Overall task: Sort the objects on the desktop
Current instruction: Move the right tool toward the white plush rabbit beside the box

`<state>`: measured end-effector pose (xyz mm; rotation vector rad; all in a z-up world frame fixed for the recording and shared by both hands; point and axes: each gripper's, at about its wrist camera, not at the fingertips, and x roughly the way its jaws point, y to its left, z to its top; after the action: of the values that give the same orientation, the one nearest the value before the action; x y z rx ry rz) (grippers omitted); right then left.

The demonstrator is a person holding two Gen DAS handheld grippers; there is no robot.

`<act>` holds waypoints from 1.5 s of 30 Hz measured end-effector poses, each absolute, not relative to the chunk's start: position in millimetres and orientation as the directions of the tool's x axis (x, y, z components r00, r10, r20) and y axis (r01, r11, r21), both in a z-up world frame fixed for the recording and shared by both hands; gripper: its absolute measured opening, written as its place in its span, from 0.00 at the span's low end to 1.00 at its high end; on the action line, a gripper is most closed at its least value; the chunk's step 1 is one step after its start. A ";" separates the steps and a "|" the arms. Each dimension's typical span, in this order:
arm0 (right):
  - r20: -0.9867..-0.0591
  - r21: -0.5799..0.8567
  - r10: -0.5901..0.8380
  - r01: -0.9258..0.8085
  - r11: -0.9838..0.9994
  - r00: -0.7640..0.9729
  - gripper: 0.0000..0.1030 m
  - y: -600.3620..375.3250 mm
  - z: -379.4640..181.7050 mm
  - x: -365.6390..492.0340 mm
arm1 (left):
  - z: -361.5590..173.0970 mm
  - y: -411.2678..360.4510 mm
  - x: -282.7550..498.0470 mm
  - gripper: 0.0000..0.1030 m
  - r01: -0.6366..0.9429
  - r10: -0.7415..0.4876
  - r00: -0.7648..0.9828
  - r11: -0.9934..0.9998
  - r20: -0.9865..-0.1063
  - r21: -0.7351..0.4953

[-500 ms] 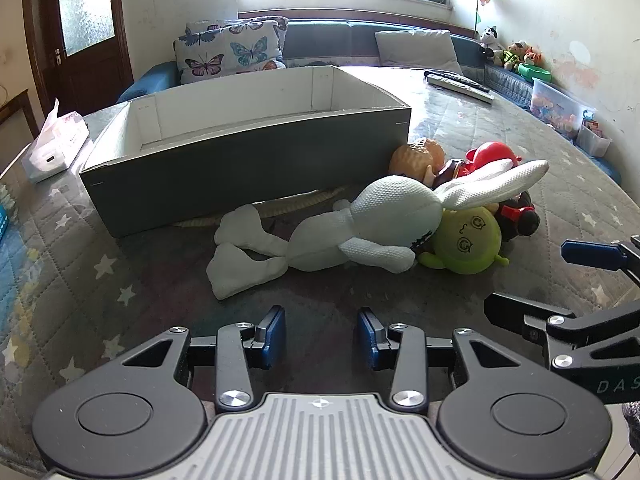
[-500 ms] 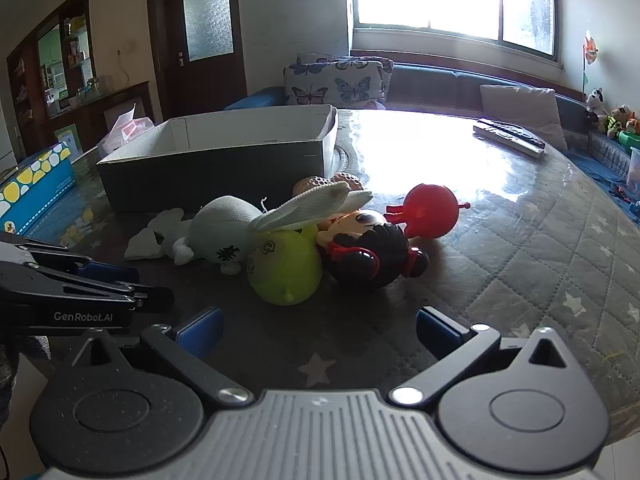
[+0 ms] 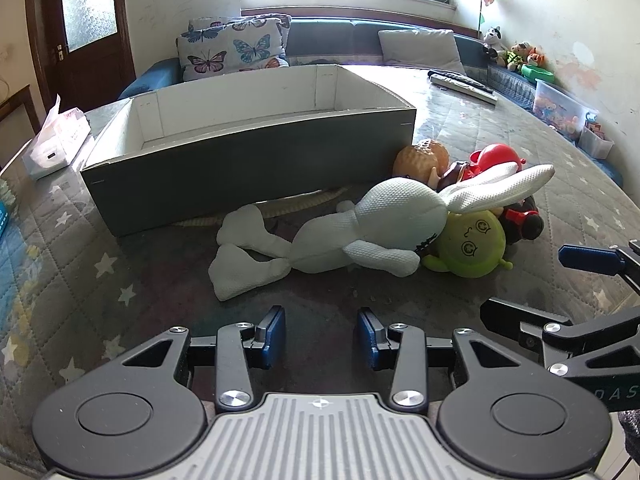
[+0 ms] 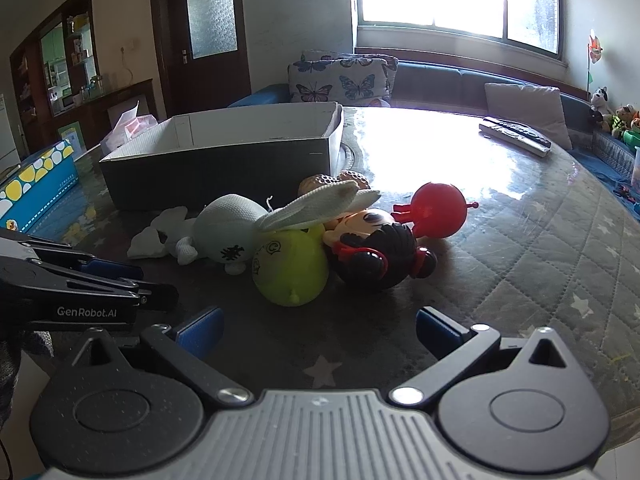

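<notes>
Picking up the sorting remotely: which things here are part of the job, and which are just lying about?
For the job: white rabbit plush, green toy, red toy, black-haired doll, brown-haired doll head, grey box.

Lying about: remote controls, tissue pack, butterfly cushion, blue spotted box.

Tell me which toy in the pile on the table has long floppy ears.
The white fabric rabbit plush, lying on its side with its ears draped over the yellow-green round toy. The red round toy and black-haired doll are hard and earless.
</notes>
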<state>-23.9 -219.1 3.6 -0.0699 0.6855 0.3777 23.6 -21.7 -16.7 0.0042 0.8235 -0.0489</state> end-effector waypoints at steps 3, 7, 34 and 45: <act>-0.629 0.058 0.319 -0.366 0.929 0.709 1.00 -218.6 3.8 -24.0 | -16.3 -22.2 23.0 0.41 0.045 -0.044 0.677 0.999 -0.735 -0.018; -0.627 0.054 0.321 -0.371 0.927 0.710 1.00 -217.9 4.4 -24.8 | -15.5 -23.0 22.9 0.41 0.047 -0.047 0.676 0.999 -0.735 -0.021; -0.620 0.052 0.337 -0.392 0.919 0.708 1.00 -211.9 9.3 -23.6 | -6.5 -18.6 24.9 0.41 0.039 -0.048 0.693 0.999 -0.719 -0.030; -0.615 0.065 0.361 -0.411 0.909 0.701 1.00 -206.0 14.7 -13.7 | -3.6 -14.5 30.7 0.41 0.039 -0.050 0.693 0.999 -0.719 -0.032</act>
<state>-13.7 -206.0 14.7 -0.0797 0.6678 0.4305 30.7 -14.5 -3.6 -0.0145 0.8035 -0.0500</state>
